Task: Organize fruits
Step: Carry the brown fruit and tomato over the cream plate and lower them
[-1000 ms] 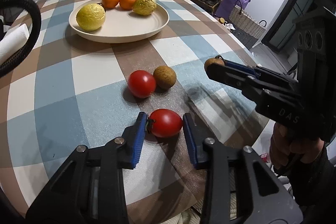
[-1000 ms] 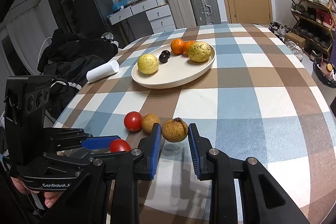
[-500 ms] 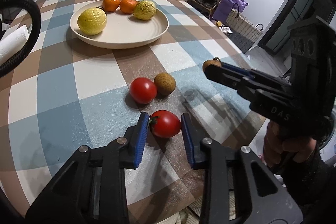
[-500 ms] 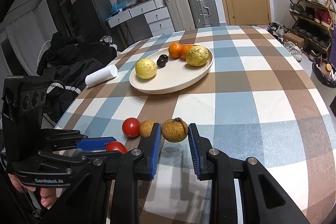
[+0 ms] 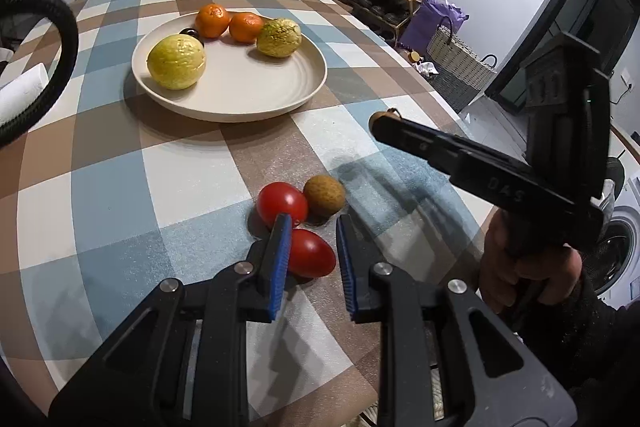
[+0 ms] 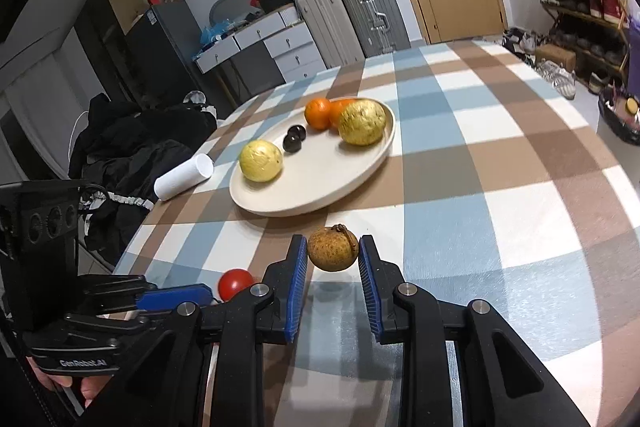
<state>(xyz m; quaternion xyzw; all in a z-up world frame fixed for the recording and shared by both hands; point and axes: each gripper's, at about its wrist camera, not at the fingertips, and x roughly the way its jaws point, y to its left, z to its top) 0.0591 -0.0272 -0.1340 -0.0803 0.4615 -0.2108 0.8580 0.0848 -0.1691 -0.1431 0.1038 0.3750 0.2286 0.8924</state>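
Low in the frame the left claw (image 5: 310, 259) stands with its blue pads either side of an oval red tomato (image 5: 311, 258) on the checked worktop (image 5: 120, 187); whether the pads touch it is unclear. Just above lie a rounder tomato (image 5: 281, 203) and a brown longan (image 5: 324, 195), touching. At right the right claw (image 5: 384, 121) hangs above the worktop. Upper left, a cream plate (image 5: 256, 95) carries two yellow fruits and two tangerines.
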